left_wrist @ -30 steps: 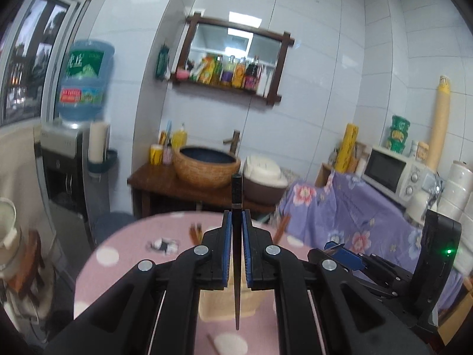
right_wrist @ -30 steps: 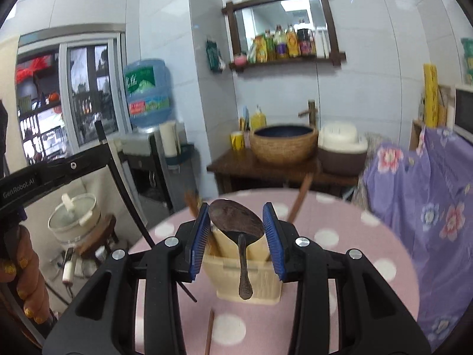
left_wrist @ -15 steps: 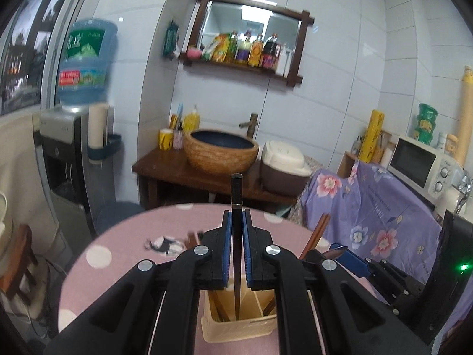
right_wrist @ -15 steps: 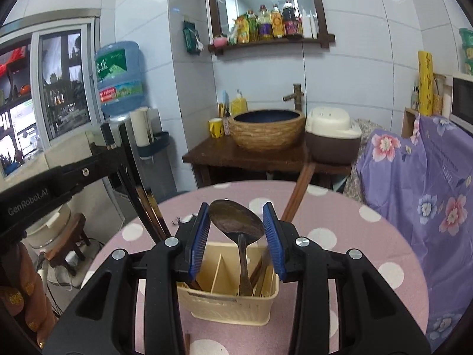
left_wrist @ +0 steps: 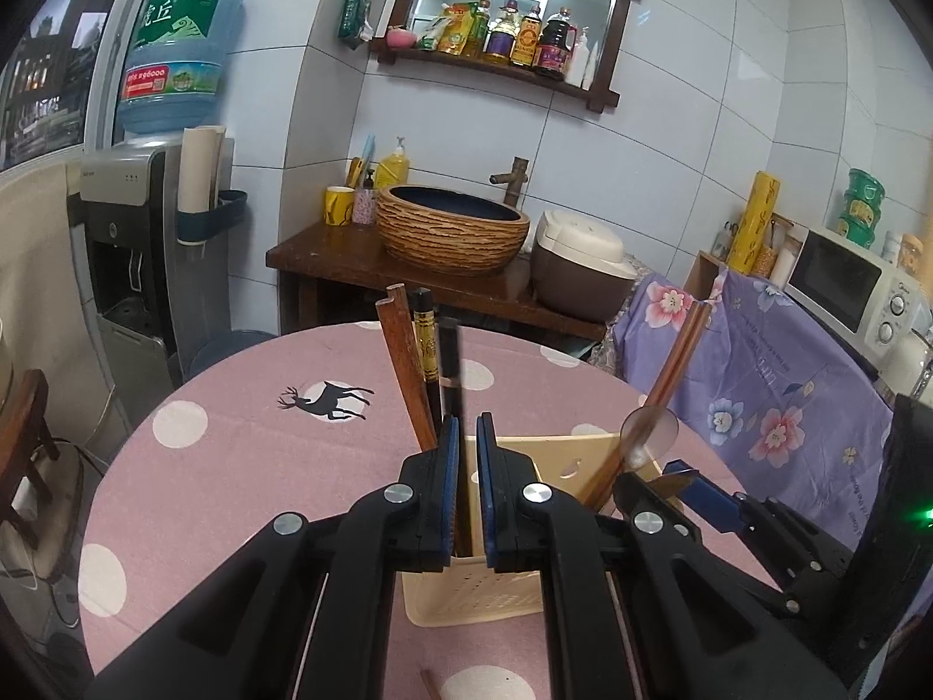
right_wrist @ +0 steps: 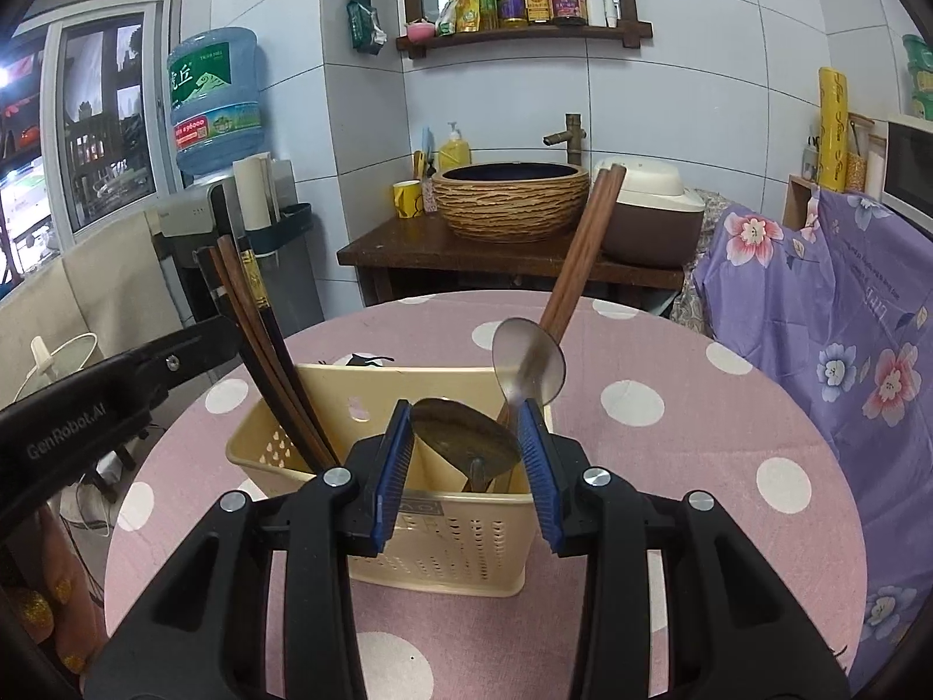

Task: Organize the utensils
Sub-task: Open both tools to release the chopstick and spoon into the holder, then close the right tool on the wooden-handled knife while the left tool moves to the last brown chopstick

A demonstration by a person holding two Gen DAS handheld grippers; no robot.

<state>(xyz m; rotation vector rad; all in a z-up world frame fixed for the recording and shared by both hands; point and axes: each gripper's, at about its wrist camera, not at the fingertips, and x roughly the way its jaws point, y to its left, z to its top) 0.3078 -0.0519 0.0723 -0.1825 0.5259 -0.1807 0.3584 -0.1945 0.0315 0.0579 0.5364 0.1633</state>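
A cream plastic utensil holder point(right_wrist: 408, 531) stands on the pink dotted table; it also shows in the left wrist view point(left_wrist: 466, 601). My left gripper point(left_wrist: 463, 443) is slightly parted over its left compartment, and a black chopstick point(left_wrist: 449, 373) stands between the pads, leaning with other chopsticks point(left_wrist: 405, 367). My right gripper point(right_wrist: 465, 437) is shut on a dark metal spoon point(right_wrist: 463, 437), bowl up, its handle inside the holder. A second spoon point(right_wrist: 528, 364) and a brown chopstick pair point(right_wrist: 577, 256) lean in the right compartment.
The round table point(right_wrist: 670, 396) has a pink cloth with white dots. A loose brown chopstick point(left_wrist: 431, 682) lies on the table near the left gripper. A purple floral cloth point(right_wrist: 845, 303) covers furniture to the right. A wooden stand with a basin point(right_wrist: 513, 198) is behind.
Both grippers dropped toward the holder. The black chopstick went down into the left compartment and the left pads parted a little. The spoon's handle went deeper into the holder.
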